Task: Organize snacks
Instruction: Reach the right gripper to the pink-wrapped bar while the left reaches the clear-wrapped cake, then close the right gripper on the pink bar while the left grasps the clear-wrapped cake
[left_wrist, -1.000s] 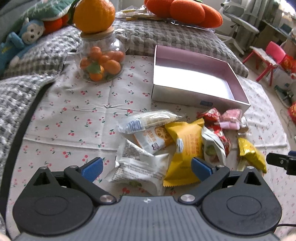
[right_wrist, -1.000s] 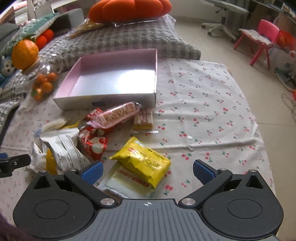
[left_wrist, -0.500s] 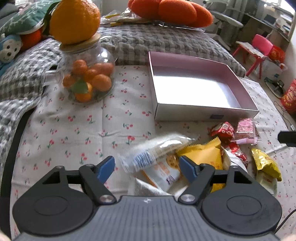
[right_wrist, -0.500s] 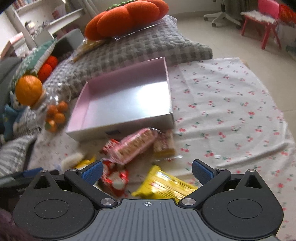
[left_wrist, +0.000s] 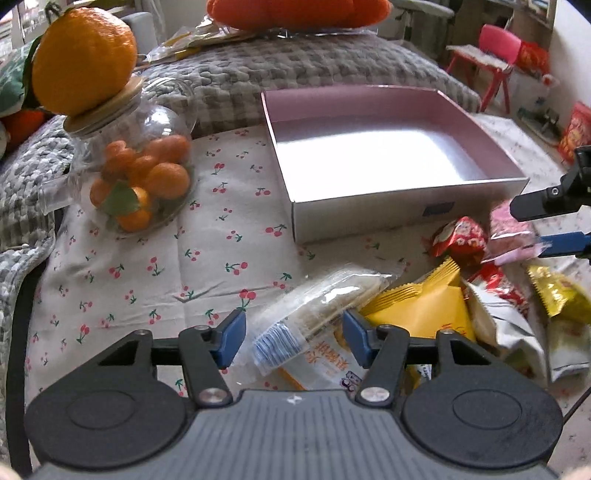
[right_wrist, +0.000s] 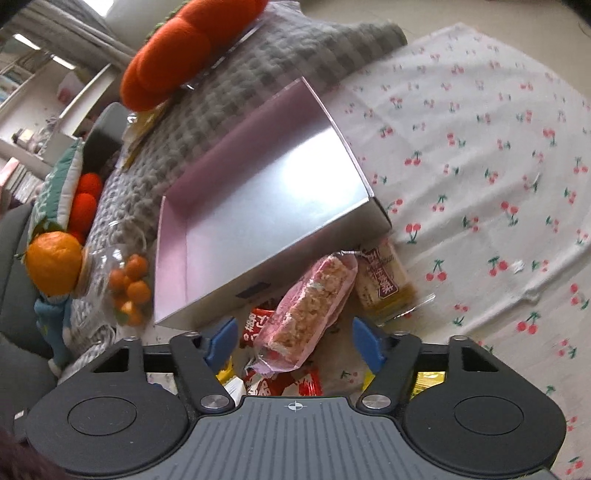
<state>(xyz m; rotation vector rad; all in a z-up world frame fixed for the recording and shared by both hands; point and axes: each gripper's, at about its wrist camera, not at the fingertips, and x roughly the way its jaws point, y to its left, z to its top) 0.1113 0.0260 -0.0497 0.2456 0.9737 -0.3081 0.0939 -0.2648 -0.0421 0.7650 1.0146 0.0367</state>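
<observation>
Both sets of jaws have just been closing: the left gripper straddles a clear cracker packet, the right gripper a pink bar; neither is pinched yet, and the box stays empty.

I work in a home's living room: a cherry-print cloth lies under me, a grey checked cushion at twelve o'clock, a child's pink chair at two, bookshelves at ten.

Wrapped snacks lie heaped beside the empty pink box.
</observation>
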